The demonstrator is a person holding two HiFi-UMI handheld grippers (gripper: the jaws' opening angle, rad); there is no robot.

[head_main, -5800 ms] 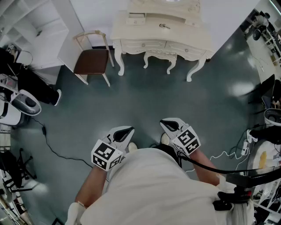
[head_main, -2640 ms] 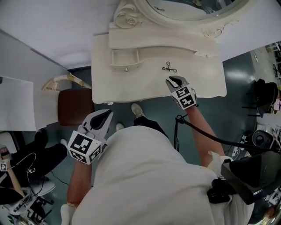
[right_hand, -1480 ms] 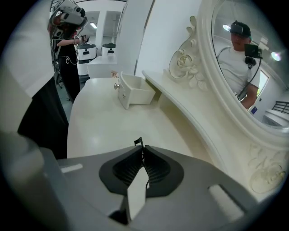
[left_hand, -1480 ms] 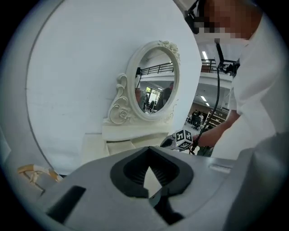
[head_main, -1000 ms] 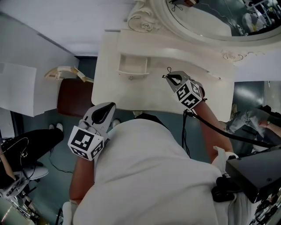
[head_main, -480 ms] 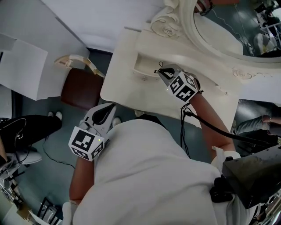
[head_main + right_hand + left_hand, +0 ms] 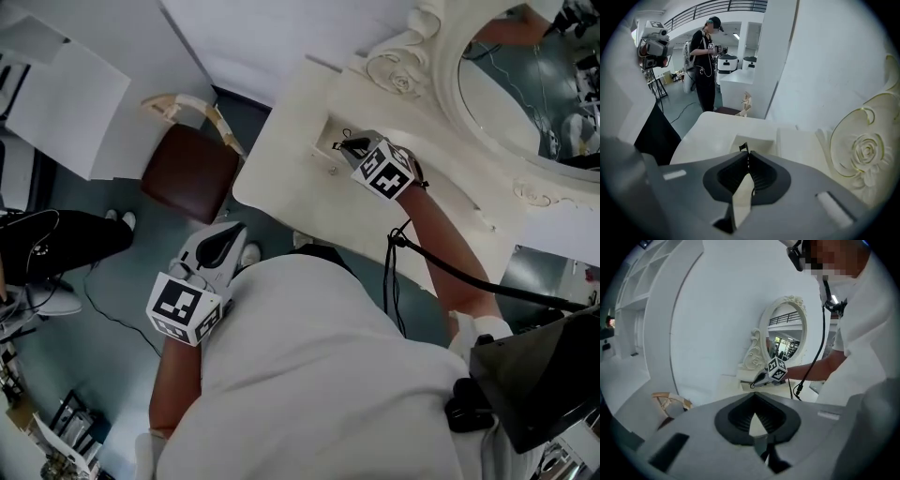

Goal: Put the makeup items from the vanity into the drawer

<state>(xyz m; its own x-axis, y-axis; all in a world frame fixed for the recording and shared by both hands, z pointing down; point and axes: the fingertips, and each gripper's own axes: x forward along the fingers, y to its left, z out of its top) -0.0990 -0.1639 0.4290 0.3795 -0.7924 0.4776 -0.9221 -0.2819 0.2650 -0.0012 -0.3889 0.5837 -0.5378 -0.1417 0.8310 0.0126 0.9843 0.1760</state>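
A small black makeup tool (image 7: 346, 139), thin metal like an eyelash curler, is pinched in my right gripper (image 7: 350, 146). Its tip (image 7: 743, 148) pokes out past the closed jaws in the right gripper view. The gripper hovers over the small open drawer (image 7: 324, 156) on the cream vanity (image 7: 300, 183), and the drawer's rim (image 7: 761, 140) lies just beyond the jaws. My left gripper (image 7: 234, 231) hangs low beside my body, away from the vanity, its jaws together on nothing (image 7: 754, 398).
An oval carved mirror (image 7: 525, 84) stands at the vanity's back. A brown-seated chair (image 7: 192, 171) sits left of the vanity. A white shelf unit (image 7: 66, 103) is further left. A standing person (image 7: 705, 56) and equipment are far across the room.
My right gripper has carried the black tool leftward from the vanity's middle to above the small drawer. The head view has swung. The left gripper has stayed put.
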